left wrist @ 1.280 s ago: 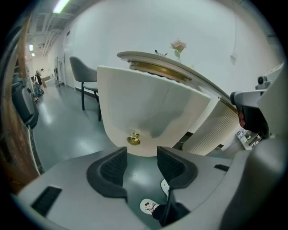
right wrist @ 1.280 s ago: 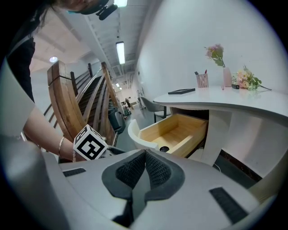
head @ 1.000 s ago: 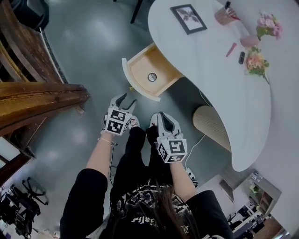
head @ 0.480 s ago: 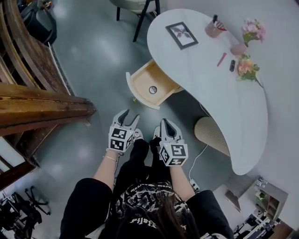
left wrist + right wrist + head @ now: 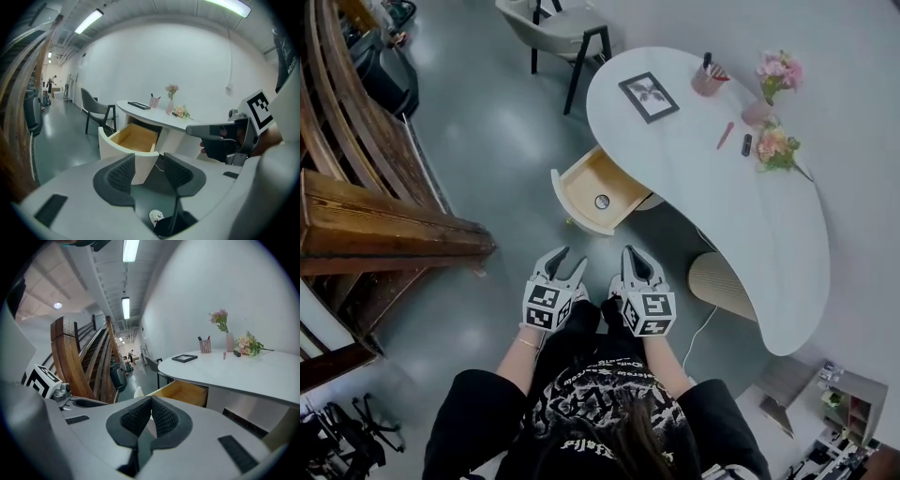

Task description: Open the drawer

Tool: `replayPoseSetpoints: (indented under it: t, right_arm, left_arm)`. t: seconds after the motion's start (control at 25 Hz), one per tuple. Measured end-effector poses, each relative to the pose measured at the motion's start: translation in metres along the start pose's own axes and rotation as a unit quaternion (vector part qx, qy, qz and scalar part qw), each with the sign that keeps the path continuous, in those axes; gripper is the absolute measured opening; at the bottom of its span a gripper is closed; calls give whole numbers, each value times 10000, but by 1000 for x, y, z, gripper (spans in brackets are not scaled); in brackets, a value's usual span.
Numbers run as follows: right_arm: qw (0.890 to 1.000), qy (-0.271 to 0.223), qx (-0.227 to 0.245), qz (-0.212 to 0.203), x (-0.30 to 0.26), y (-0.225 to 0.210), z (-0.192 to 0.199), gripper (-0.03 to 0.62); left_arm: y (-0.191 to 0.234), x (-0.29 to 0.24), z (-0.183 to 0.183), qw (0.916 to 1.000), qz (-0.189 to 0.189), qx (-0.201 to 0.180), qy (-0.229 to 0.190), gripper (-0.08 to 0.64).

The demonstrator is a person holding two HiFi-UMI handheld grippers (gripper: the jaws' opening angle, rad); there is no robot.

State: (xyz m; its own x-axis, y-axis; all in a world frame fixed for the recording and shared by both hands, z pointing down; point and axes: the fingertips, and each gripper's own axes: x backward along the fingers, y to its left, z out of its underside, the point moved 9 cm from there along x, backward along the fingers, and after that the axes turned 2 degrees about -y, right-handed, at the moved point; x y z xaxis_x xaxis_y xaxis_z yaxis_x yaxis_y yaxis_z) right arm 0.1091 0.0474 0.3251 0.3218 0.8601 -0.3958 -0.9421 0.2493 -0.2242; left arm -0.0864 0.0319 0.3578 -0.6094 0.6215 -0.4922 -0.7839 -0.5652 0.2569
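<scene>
1. Where the left gripper (image 5: 150, 172) looks along its own jaws, the two ribbed pads (image 5: 123, 173) stand apart, and nothing is held between them.
2. The drawer (image 5: 135, 138) lies ahead of those jaws and well apart from them. Its curved white front shows through the gap between the pads. It stands pulled out from under the desk (image 5: 159, 119), with its pale wooden inside open to view.
3. The right gripper (image 5: 151, 417) has its jaws pressed together, pad against pad, with nothing between them.
4. Beyond the right jaws' tips and a little to their right, the drawer shows as an open wooden box under the desk edge, untouched.
5. In the head view both grippers are held side by side, near each other, above the person's legs. The drawer sits beyond both sets of tips, with a small round object (image 5: 602, 202) on its bottom.
6. Farther beyond the jaws, the desk top carries a picture frame (image 5: 649, 97), a pen cup (image 5: 709, 80), a vase of pink flowers (image 5: 776, 70), a bunch of flowers (image 5: 773, 145) lying flat and a pink stick (image 5: 725, 135).
7. To the left of the left jaws rises a wooden staircase (image 5: 384, 234). A chair (image 5: 567, 23) stands beyond the drawer.
8. Below the left jaws, a white shoe (image 5: 156, 216) shows.
</scene>
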Motion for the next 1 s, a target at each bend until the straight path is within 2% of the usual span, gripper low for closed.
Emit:
replayPoseSetpoints:
  t: [0.48,0.68,0.84,1.0]
  right_arm:
    - [9993,-271,248,112,24,-8,-22,26]
    - [9980,-387,481,112,31,-8,-34,26]
    - [9976,-462,513,97,34,-5,-38,26]
    - [9974,-433,576,96,36,0,-37,26]
  left_arm:
    - [-20,17,-34,9983,59,-133,-561,204]
    - [-29,23,-40,9978,177,40,-645,202]
    - [-35,27,-49,9969,235,-139,-744,202]
    - [-33,33,-55,9956,251,-224,-874,158]
